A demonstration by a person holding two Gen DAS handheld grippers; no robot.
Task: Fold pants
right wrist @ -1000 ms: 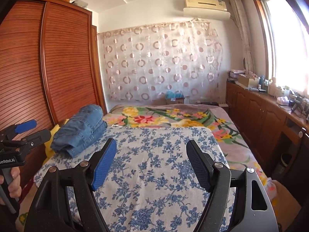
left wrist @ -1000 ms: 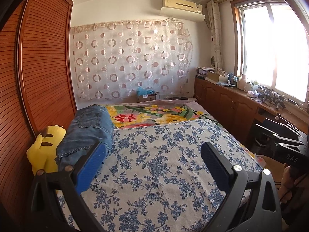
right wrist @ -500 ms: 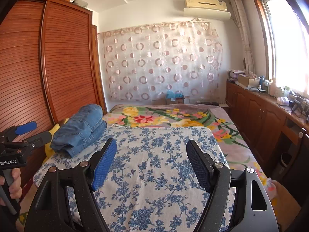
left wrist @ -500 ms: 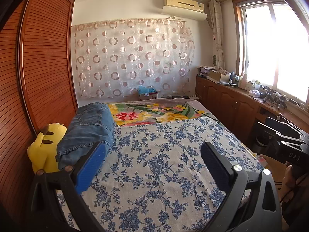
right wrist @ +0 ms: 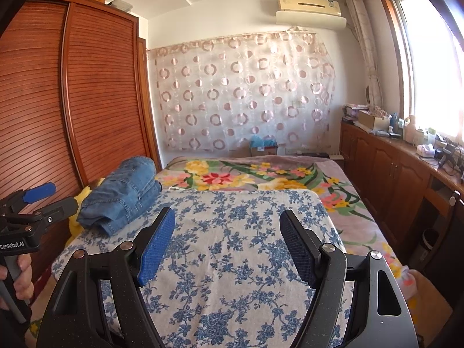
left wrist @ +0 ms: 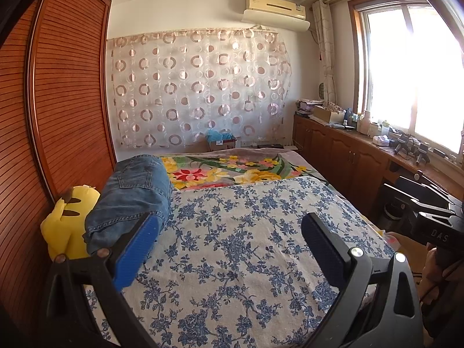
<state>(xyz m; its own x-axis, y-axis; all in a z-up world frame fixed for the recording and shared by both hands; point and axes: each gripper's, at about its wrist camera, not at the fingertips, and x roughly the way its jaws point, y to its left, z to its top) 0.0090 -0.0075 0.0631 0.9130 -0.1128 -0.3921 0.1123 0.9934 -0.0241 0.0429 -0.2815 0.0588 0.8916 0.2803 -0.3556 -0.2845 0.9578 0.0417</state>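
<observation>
Both tongs hang open and empty over the bed (right wrist: pixel 232 261). The folded pants (left wrist: pixel 136 191) lie beyond the left tongs (left wrist: pixel 229 249), at the bed's left edge, against a yellow plush toy (left wrist: pixel 68 220). Ahead of the right tongs (right wrist: pixel 227 243) only the flowered blanket (right wrist: pixel 261 177) lies, nothing blocking.

We note a bed covered by a blue-flowered sheet (right wrist: pixel 232 246), with a bright floral blanket (right wrist: pixel 261 178) beyond it. A yellow plush toy (left wrist: pixel 68 223) sits wedged between bed and slatted wooden wardrobe (right wrist: pixel 95 92). A circle-patterned curtain (left wrist: pixel 200 87) hangs on the far wall below an air conditioner (left wrist: pixel 275 7). Low wooden cabinets (right wrist: pixel 385 168) under the window (left wrist: pixel 411 66) carry assorted clutter.
</observation>
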